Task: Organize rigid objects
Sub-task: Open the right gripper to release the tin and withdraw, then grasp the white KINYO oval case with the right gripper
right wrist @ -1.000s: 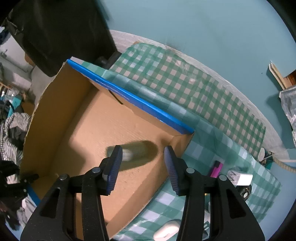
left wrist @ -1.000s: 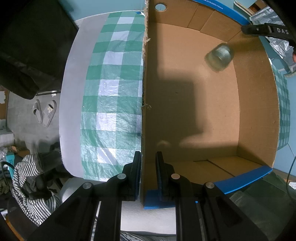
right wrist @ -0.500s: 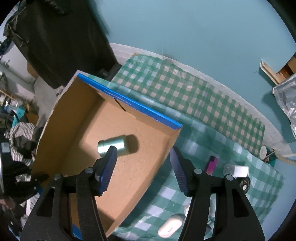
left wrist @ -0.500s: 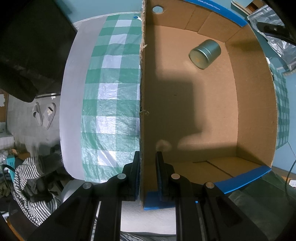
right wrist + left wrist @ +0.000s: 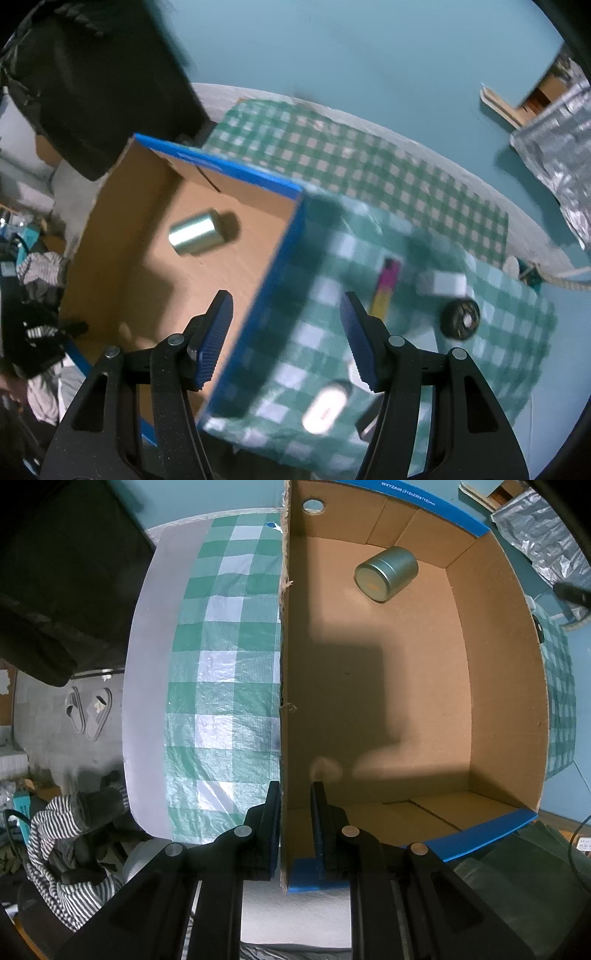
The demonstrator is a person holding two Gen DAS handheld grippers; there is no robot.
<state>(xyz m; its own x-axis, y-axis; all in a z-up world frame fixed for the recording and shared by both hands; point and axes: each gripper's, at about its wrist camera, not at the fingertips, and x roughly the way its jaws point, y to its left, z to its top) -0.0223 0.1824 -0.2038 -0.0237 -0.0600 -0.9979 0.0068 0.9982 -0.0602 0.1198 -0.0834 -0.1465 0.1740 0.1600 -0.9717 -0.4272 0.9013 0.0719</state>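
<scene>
Cardboard box (image 5: 406, 701) is pinched at its side wall by the left gripper (image 5: 293, 812); 1 metal tin (image 5: 386, 574) lies on its side far ahead inside. The right gripper (image 5: 286, 339), spread and empty, is held above the rim; a table item ahead-right, perhaps the pink marker (image 5: 386, 288), is judged next.

The box (image 5: 406, 701) is matt brown corrugated cardboard, rough and frayed along its cut left wall, with smooth blue printed paper on the outer faces. The tin (image 5: 386, 574) near its far wall is brushed metal with a soft sheen. The tablecloth (image 5: 221, 686) is glossy, crinkled plastic sheet with a fine woven texture, checked green and white. The left gripper (image 5: 293, 812) and the right gripper (image 5: 286, 332) are matt black grainy plastic with metal rivets; the right one's pads (image 5: 216, 332) are ribbed blue. A crumpled silver foil bag (image 5: 554, 147) shines beyond the far right corner.
</scene>
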